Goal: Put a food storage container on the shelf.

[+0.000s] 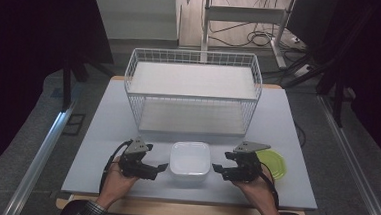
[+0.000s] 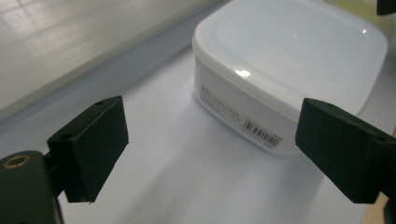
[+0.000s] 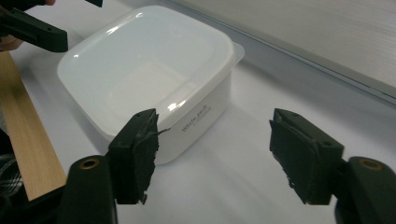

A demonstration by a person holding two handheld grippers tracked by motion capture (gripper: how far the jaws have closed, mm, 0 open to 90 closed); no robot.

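Observation:
A white square plastic container with its lid on sits near the table's front edge, between my two grippers. My left gripper lies just left of it, pointing at its side, jaws open and empty. In the left gripper view the container stands a little beyond the spread jaws of the left gripper. My right gripper lies just right of the container, also open and empty. In the right gripper view the container is ahead and left of the right gripper, apart from its pads.
A white wire basket with two levels stands at the back middle of the grey table. A round green lid lies behind my right hand. The table's wooden front edge runs close to the container.

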